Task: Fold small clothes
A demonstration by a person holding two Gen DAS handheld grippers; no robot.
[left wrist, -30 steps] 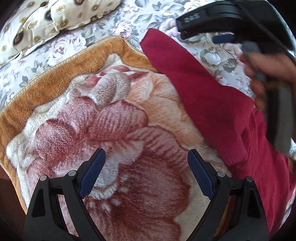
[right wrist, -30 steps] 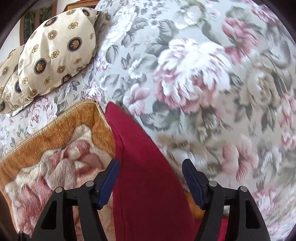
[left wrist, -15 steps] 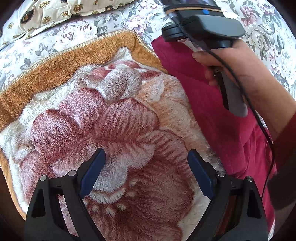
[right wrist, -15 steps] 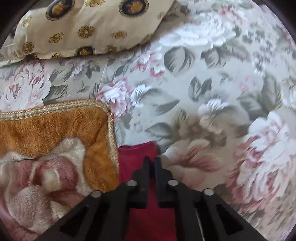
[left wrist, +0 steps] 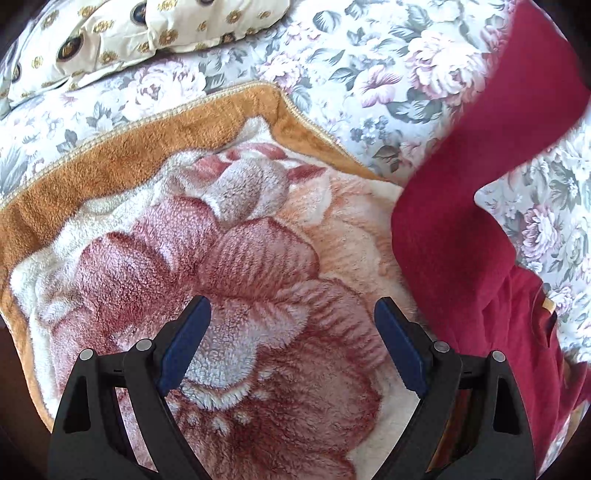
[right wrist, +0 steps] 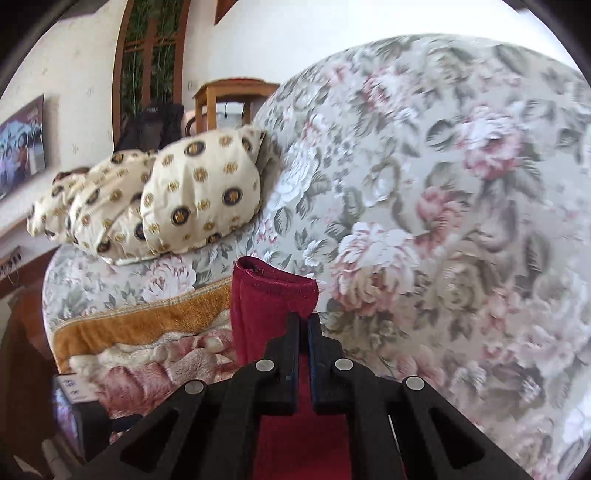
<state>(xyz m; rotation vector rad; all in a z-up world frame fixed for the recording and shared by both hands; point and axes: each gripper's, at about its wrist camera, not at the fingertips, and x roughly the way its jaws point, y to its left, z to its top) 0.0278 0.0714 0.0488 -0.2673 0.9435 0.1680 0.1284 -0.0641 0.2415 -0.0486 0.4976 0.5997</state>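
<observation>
A dark red garment lies along the right edge of a fluffy floral blanket, with one end lifted up toward the top right. In the right wrist view my right gripper is shut on the hem of the red garment and holds it raised above the bed. My left gripper is open and empty, hovering over the blanket to the left of the garment.
The bed has a grey floral sheet. Cream pillows with gold dots lie at the far left; they also show in the right wrist view. A wooden stand and wall stand behind the bed.
My right gripper closed on the garment's end and lifted it up and away to the right. The hand and right gripper left the left wrist view. The left gripper stayed open.
</observation>
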